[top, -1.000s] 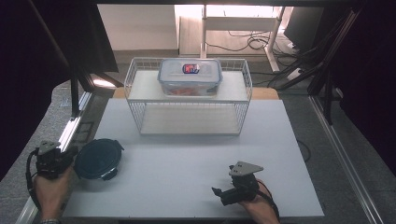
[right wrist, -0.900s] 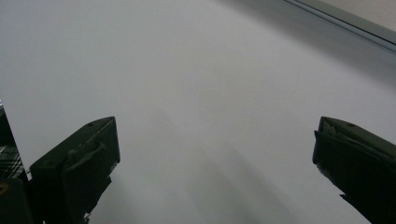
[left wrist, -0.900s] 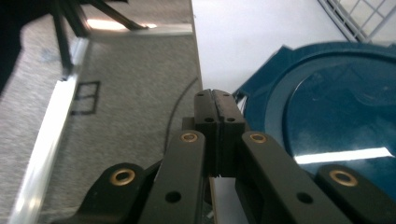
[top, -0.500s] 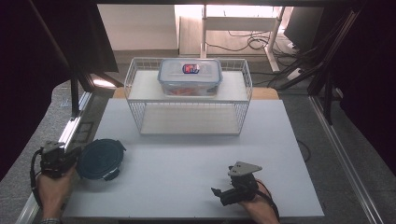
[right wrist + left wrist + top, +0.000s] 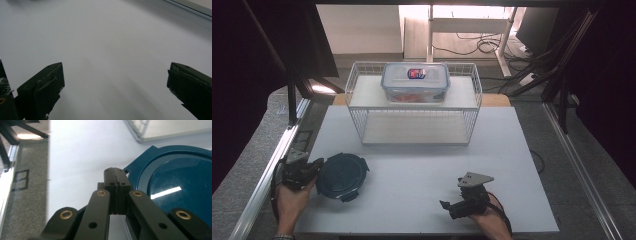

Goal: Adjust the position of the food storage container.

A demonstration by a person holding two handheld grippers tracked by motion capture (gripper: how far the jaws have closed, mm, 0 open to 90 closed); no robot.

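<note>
Dark blue round lid (image 5: 342, 175) lies flat on the white bench (image 5: 422, 165) at about 8 o'clock of the sheet, off any container. Left tool (image 5: 312, 167) sits just beside the lid's 9 o'clock edge; in the left gripper view its jaws are pressed together with nothing between them, tips (image 5: 115, 173) near the lid's tab (image 5: 143, 157), apparently not gripping it. Whether the tips touch the rim is hard to tell.

Right tool (image 5: 451, 206) rests at about 5 o'clock on the bench, well apart from the lid; the right gripper view has its jaws spread wide over bare white surface, holding nothing.

Wire rack (image 5: 414, 102) stands at 12 o'clock, with a clear lidded box (image 5: 415, 81) on its top shelf; red contents inside, lid looks on.

Progress, as a judgement: early stage. Lid is not grasped or lifted yet, and no matching round container is visible. Left tool must likely open to take the tab or rim, or it may just nudge the lid closed-jawed. Placement is all still to do.
</note>
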